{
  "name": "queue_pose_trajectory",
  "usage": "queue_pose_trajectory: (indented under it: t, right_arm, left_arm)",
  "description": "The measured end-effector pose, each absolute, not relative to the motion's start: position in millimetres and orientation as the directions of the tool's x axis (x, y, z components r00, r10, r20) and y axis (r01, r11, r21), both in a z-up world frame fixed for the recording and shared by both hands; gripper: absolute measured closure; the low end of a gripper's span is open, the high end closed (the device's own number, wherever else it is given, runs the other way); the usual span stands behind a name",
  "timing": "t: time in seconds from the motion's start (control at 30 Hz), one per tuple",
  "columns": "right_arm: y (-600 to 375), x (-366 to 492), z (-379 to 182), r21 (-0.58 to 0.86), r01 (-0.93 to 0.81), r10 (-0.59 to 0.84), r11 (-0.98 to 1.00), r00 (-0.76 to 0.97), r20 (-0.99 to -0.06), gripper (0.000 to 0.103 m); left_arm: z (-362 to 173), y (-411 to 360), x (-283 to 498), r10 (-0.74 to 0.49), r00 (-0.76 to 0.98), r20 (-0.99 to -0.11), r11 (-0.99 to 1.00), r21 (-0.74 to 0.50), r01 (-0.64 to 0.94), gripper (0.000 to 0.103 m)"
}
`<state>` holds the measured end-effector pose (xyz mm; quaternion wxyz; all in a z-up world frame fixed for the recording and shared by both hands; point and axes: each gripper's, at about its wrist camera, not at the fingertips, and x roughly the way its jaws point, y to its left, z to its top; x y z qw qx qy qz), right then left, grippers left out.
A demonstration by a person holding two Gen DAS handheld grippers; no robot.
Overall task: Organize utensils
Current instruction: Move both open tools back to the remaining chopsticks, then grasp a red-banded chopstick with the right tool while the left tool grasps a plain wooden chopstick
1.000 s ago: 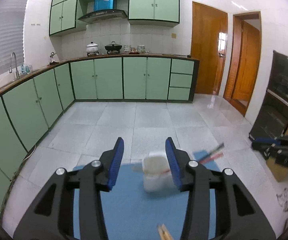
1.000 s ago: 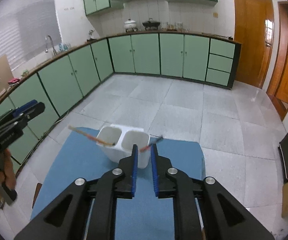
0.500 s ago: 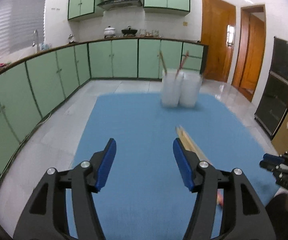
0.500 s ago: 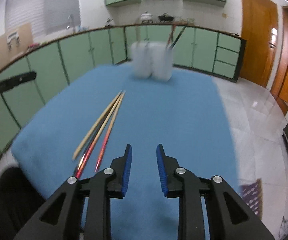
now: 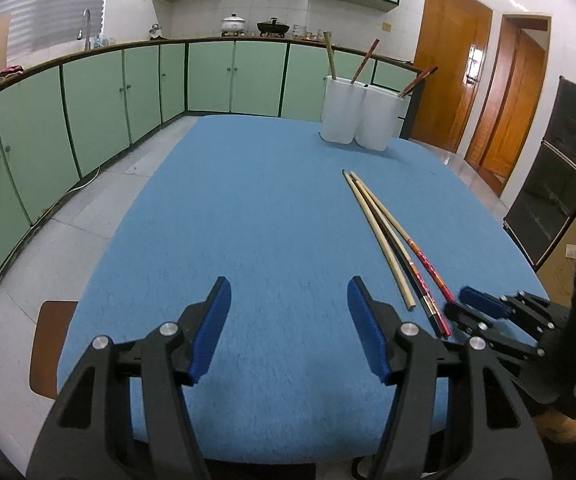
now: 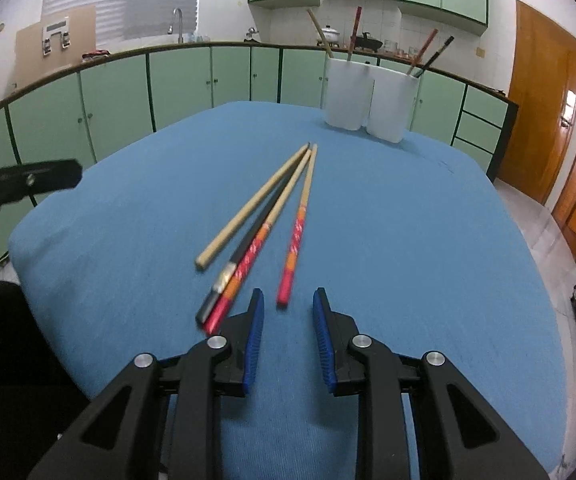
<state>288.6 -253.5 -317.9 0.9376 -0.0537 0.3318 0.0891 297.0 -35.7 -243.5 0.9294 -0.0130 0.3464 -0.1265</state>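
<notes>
Left gripper (image 5: 288, 308): jaws spread wide, nothing between them, hovering over the near edge of the blue-covered table (image 5: 248, 208). No utensil lies under it; bare cloth only.

Loose chopsticks (image 6: 264, 224): four lie in a fan on the cloth, near the middle of the table toward its near edge, tips converging toward the far edge. Left to right in the right wrist view: plain wooden chopstick (image 6: 254, 208), black chopstick (image 6: 248, 248) with a silver band, red-handled chopstick (image 6: 254, 250) touching the black one, then a second red-handled chopstick (image 6: 298, 228) lying slightly apart from the others.

Right gripper (image 6: 288, 312): jaws at a moderate gap, holding nothing. The butt end of the second red-handled chopstick sits just ahead of the gap between the jaws; the butt ends of the black and first red-handled ones lie just beside the left jaw. In the left wrist view the same gripper (image 5: 458, 304) shows at the near right edge, its tip just beside the chopstick ends.

Containers: white two-cup holder (image 6: 368, 100) stands upright near the far edge, right of centre. Left cup (image 6: 346, 94): one wooden and one reddish chopstick, standing tilted. Right cup (image 6: 392, 106): one reddish and one black chopstick, leaning right.
</notes>
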Motion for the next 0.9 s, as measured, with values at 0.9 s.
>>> queue_pose_trajectory:
  t: [0.9]
  right_arm:
    - [-333.8, 281.3, -320.7, 0.064, 0.018, 0.027, 0.998, 0.779, -0.627, 0.097]
  left_arm:
    - [-299.6, -136.5, 310.3, -0.256, 0.682, -0.685, 0.943, -0.021, 0.333, 0.048]
